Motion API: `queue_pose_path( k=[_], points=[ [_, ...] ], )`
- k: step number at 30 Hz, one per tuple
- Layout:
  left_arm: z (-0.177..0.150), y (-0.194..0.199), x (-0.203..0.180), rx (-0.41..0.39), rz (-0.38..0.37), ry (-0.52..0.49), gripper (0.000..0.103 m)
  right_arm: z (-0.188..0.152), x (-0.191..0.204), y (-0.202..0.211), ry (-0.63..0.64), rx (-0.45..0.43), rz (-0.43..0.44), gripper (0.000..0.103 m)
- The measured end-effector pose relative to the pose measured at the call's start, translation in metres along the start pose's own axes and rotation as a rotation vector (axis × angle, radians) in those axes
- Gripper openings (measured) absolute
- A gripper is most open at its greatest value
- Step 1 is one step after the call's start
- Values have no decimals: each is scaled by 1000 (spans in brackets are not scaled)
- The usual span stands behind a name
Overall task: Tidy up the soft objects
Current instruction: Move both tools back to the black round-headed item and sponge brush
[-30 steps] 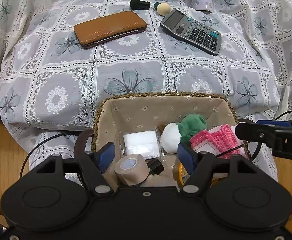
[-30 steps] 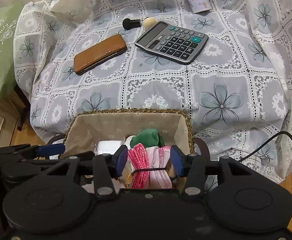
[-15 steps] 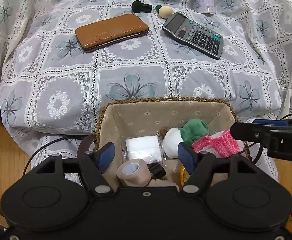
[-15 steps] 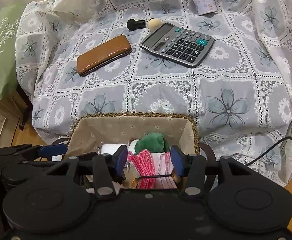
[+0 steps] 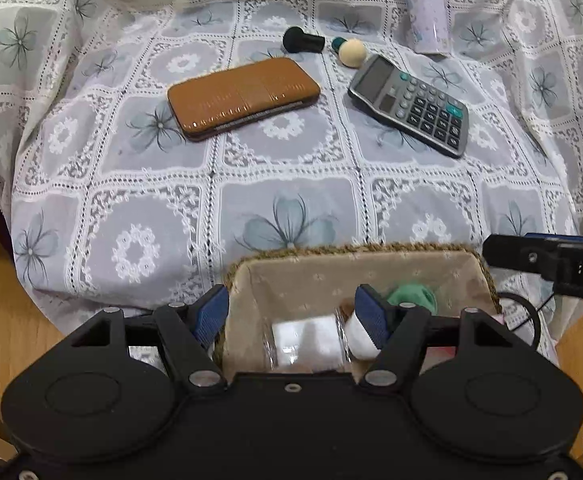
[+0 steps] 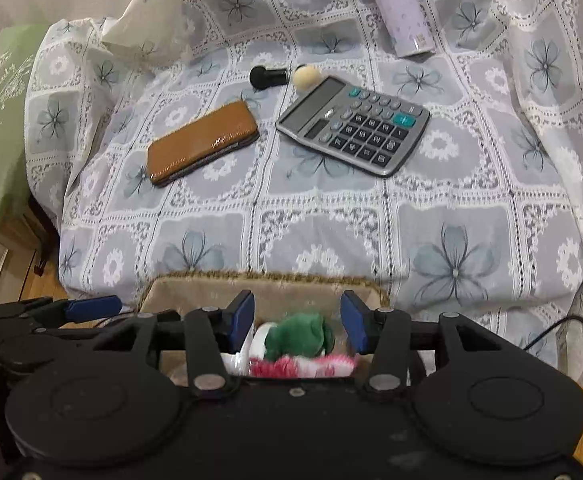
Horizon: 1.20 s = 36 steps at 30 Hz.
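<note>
both grippers, left (image 5: pixel 291 314) and right (image 6: pixel 297 320), are held wide apart and empty over the basket (image 5: pixel 355 258), with a pink cloth (image 6: pixel 303 366) seen only by the right view.

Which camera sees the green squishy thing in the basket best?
The right wrist view: the green soft toy sits between the right hand-held gripper pads, mostly uncovered. In the left wrist view it peeks out behind a pad of the left hand-held gripper.
</note>
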<state>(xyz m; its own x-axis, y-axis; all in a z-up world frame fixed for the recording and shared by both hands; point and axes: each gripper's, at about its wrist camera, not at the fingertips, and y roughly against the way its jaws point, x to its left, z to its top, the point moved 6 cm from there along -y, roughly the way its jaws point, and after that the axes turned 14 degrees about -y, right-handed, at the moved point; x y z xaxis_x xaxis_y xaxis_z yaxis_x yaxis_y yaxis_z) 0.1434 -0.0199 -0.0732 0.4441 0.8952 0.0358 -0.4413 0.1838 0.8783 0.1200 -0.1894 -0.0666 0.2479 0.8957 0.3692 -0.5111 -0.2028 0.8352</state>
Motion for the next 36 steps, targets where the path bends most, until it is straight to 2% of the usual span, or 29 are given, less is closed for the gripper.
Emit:
queue_pose_path(
  k=[9, 15, 27, 34, 36],
  points=[
    [27, -8, 13, -30, 18, 12, 65, 40, 7, -10, 12, -71, -13, 48],
    [59, -20, 25, -61, 36, 8, 65, 79, 17, -28, 38, -113, -27, 48],
    [155, -75, 60, -85, 72, 21, 66, 170, 41, -94, 79, -162, -63, 48],
    [205, -115, 73, -79, 47, 24, 66, 193, 40, -121, 64, -160, -71, 48],
    [216, -128, 75, -67, 28, 40, 75, 198, 36, -125, 54, -160, -70, 49]
  ],
)
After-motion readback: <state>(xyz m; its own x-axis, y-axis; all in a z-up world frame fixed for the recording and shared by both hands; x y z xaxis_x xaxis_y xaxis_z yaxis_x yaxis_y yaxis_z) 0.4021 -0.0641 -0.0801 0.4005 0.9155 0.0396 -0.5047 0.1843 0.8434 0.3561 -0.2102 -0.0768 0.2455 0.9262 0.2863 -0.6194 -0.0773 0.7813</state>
